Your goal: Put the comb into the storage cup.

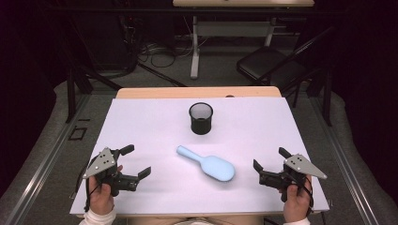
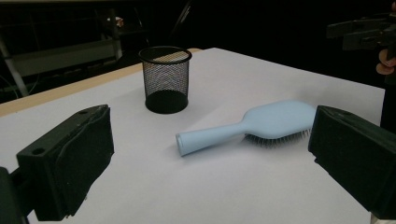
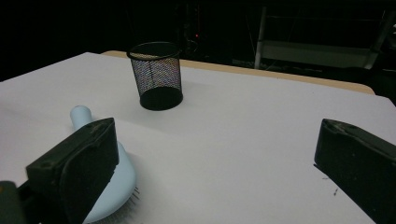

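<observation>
A light blue hairbrush (image 1: 208, 164) lies bristles down near the middle of the white table (image 1: 155, 126), its handle pointing up and left in the high view toward the near side of a black mesh cup (image 1: 201, 118), which stands upright a little beyond it. The brush sits between the two grippers, apart from both. The left gripper (image 1: 135, 161) hovers at the near left with jaws wide apart, empty. The right gripper (image 1: 270, 165) waits at the near right, jaws likewise spread and empty, nearer the brush head.
</observation>
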The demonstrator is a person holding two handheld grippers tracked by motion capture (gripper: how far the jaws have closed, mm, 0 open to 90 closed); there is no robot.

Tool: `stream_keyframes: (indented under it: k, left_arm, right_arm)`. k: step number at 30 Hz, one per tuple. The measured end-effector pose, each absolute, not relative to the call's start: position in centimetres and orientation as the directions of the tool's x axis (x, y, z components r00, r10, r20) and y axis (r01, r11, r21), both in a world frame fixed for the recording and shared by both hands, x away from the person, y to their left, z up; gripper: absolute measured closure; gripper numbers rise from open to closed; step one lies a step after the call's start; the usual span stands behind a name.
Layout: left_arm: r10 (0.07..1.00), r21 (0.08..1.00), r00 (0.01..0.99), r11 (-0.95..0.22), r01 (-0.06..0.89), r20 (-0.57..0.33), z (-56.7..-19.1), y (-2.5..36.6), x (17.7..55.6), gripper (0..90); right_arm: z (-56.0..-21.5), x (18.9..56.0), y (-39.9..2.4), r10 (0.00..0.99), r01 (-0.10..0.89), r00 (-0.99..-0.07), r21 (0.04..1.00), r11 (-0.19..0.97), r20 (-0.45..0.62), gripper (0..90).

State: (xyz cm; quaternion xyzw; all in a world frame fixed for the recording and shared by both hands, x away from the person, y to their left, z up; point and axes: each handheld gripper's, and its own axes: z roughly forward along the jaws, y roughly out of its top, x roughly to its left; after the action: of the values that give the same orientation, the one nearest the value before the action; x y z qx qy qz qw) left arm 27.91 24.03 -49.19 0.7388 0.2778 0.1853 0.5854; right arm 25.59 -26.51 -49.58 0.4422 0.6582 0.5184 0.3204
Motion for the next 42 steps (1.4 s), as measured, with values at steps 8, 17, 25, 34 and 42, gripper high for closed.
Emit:
stream_keyframes:
  k: [8, 17, 25, 34, 42]
  left_arm:
    - [0.642, 0.961, 0.763, -0.150, 0.231, -0.083, -49.5, 23.8, 28.6, 0.2]
    - [0.671, 0.960, 0.737, -0.141, 0.241, -0.086, -49.6, 23.6, 28.8, 0.2]
    - [0.692, 0.958, 0.719, -0.155, 0.241, -0.069, -49.6, 23.5, 28.8, 0.2]
    - [0.676, 0.961, 0.729, -0.119, 0.250, -0.106, -49.4, 23.6, 28.7, 0.2]
    - [0.668, 0.958, 0.736, -0.126, 0.258, -0.110, -49.3, 23.5, 28.5, 0.2]
  right_arm:
    - [-49.8, 26.0, -25.7, 0.904, 0.272, -0.426, 0.956, 0.108, 0.019, 0.0]
    - [-49.8, 26.6, -24.8, 0.906, 0.314, -0.423, 0.942, 0.120, 0.025, 0.0]
    - [-49.8, 26.8, -23.9, 0.894, 0.331, -0.447, 0.932, 0.144, 0.021, 0.0]
    - [-49.6, 27.2, -22.2, 0.872, 0.321, -0.489, 0.926, 0.198, -0.017, 7.5]
    - [-49.6, 27.9, -21.2, 0.859, 0.337, -0.512, 0.918, 0.210, -0.008, 10.4]
